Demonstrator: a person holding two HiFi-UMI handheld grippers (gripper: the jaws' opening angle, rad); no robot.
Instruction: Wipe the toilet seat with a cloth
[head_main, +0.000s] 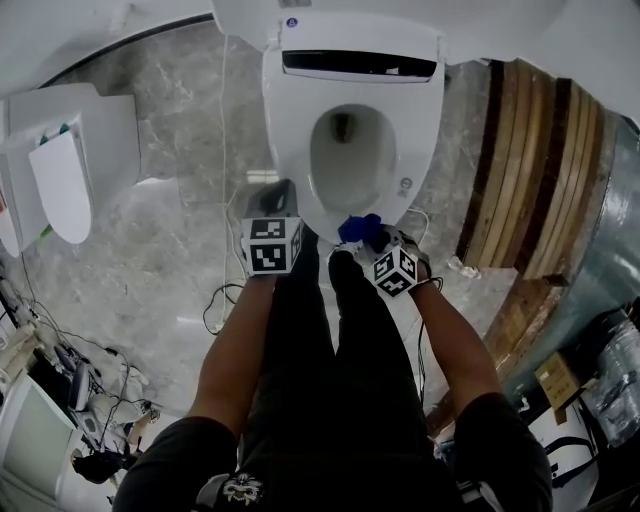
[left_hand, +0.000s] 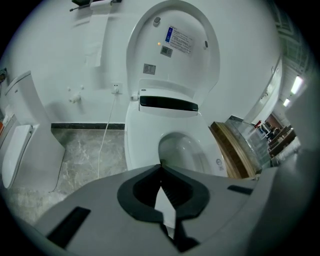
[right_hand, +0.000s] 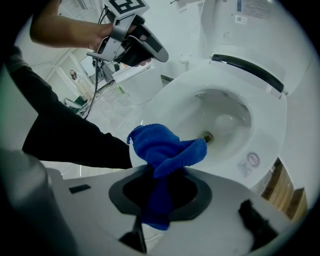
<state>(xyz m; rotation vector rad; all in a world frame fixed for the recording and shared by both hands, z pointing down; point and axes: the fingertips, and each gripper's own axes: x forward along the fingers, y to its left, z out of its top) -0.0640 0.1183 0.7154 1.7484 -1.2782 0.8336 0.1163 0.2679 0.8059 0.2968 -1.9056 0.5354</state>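
Grey marble floor (head_main: 150, 250) fills the left of the head view. A second white toilet (head_main: 62, 185) stands at far left, curved wooden slats (head_main: 530, 160) at right, tangled cables (head_main: 105, 388) at lower left.

Bright, even light; fisheye bending and dark vignetted corners throughout.

Head view steeply down, both gripper views low and close, all sharing toilet seat (head_main: 290, 140).
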